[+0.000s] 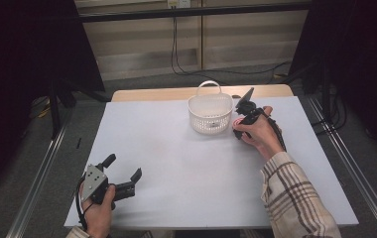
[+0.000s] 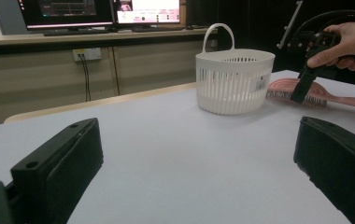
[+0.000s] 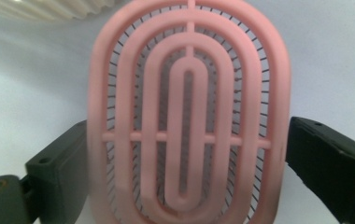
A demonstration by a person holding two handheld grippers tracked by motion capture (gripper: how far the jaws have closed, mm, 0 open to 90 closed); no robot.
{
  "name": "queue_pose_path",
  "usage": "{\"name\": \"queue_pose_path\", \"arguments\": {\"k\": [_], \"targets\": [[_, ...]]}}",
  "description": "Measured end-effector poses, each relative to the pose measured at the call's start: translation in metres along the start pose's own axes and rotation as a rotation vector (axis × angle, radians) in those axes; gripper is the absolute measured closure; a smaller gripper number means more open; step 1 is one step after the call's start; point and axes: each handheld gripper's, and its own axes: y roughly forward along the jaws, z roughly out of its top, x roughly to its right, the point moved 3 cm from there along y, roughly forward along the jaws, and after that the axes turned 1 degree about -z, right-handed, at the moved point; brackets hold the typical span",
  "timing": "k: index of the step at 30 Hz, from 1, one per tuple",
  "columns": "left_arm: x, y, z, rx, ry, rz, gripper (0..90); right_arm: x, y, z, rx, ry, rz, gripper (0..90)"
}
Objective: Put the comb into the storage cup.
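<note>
The right tool (image 1: 241, 120) straddles the pink hairbrush (image 3: 188, 112) beside the white basket (image 1: 210, 113), jaws apart around its head; the left tool (image 1: 123, 174) rests wide open on the counter (image 1: 176, 163).

A basket (image 1: 210, 114) stands far on the table (image 1: 176, 163); a hairbrush (image 2: 301, 93) lies just right of it.

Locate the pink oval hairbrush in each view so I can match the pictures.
High view: the pink oval slotted plastic hairbrush peeks out just right of the white plastic basket, under the right hand.
Left gripper view: it lies flat at right, beside the basket.
Right gripper view: centre, its head between the right tongs' jaws.
Shared landmark: the basket, whose ribbed wall shows top left.
</note>
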Motion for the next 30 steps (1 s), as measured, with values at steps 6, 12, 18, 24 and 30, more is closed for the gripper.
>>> {"name": "queue_pose_path", "arguments": {"k": [6, 12, 18, 24, 30], "targets": [[0.0, 0.0, 0.0, 0.0, 0.001, -0.002, 1.4, -0.005, 0.005, 0.001, -0.016, -0.001, 0.007, 8.8], [-0.001, 0.0, 0.0, 0.001, 0.002, 0.001, 1.4, -0.005, 0.005, 0.001, -0.036, 0.018, -0.005, 19.2], [0.0, 0.0, 0.0, 0.0, -0.003, -0.001, 1.4, -0.004, 0.001, -0.002, -0.038, 0.035, 0.021, 19.6], [0.0, 0.0, 0.0, 0.0, -0.002, 0.0, 1.4, -0.002, -0.005, -0.004, -0.032, 0.032, 0.04, 19.6], [0.0, 0.0, 0.0, 0.0, 0.001, 0.0, 1.4, -0.004, -0.014, -0.005, -0.02, 0.021, 0.044, 19.7]]}}
